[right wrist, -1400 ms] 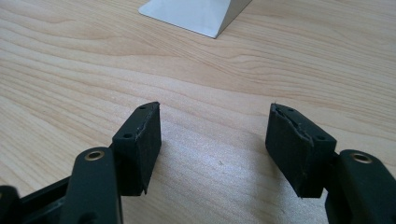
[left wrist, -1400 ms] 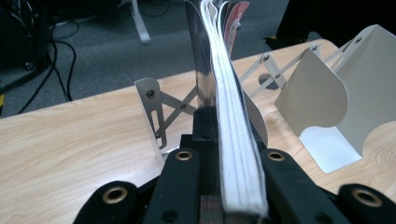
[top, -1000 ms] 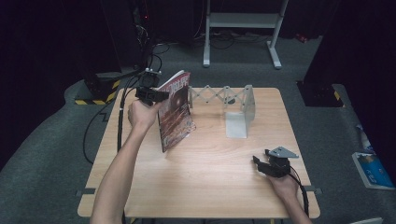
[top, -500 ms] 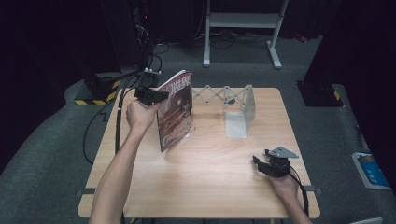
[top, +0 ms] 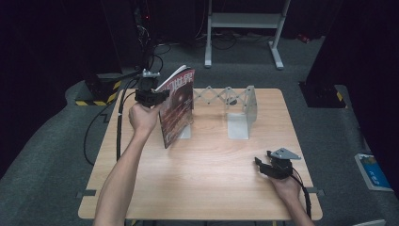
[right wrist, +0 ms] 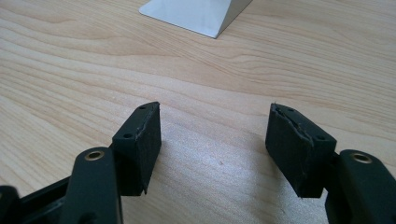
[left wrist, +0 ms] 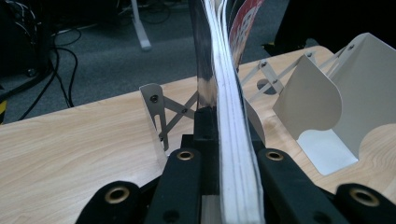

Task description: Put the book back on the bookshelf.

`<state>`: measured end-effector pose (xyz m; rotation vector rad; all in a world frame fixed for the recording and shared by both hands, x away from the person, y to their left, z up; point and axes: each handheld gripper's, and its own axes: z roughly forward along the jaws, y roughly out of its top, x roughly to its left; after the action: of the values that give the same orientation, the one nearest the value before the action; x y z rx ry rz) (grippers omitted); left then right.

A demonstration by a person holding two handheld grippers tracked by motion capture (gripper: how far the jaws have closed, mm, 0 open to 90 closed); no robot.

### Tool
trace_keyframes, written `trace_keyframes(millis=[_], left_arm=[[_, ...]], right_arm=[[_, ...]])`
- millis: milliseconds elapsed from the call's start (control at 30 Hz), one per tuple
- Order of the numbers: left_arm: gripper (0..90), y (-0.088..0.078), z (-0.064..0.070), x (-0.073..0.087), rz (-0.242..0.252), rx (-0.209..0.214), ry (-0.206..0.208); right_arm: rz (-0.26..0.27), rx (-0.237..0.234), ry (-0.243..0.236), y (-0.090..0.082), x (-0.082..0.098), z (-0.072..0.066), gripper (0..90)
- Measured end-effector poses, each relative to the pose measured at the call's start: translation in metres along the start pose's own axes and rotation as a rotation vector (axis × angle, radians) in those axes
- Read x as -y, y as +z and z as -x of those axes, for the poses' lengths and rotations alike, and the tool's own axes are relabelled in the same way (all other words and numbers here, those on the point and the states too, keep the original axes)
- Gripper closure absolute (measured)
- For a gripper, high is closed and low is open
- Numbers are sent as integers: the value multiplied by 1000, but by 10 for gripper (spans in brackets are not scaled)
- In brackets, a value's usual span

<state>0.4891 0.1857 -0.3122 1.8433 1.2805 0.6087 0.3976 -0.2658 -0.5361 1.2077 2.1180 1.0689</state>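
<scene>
Left gripper [top: 162, 95] pinches magazine [top: 178, 106] upright by rack [top: 235, 101]; right gripper [right wrist: 212, 149] jaws spread over table [top: 207, 179].

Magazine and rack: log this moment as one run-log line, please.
left claw: shut on magazine, upright at rack | right claw: open, resting on table, holding nothing

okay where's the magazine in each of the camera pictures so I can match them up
High view: the magazine stands upright at the table's far left, clamped by the left tongs.
Left gripper view: it runs edge-on up the centre, pinched between the black jaws.
Right gripper view: not in it; the right tongs stand open over bare wood.
Shared landmark: the expanding metal book rack, whose end plate sits at right in the left gripper view.
</scene>
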Motion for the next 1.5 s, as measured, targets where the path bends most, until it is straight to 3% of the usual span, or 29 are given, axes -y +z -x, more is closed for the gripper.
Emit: trace_keyframes(millis=[233, 500, 700, 833, 1033, 1267, 1500], left_arm=[[839, 4, 3, 8, 48, -9, -20], [834, 6, 5, 13, 46, -11, -6], [824, 5, 3, 11, -4, -1, -13], [809, 2, -1, 6, -70, 17, -25], [810, 2, -3, 0, -118, 5, -25], [837, 0, 1, 0, -84, -3, -13], [840, 1, 0, 5, -16, -18, -23]], right_arm=[[0, 0, -2, 0, 0, 0, 360], [0, 0, -1, 0, 0, 0, 359], [0, 0, 0, 0, 0, 0, 359], [0, 0, 0, 0, 0, 0, 359], [0, 0, 0, 0, 0, 0, 359], [0, 0, 0, 0, 0, 0, 359], [0, 0, 0, 0, 0, 0, 359]])
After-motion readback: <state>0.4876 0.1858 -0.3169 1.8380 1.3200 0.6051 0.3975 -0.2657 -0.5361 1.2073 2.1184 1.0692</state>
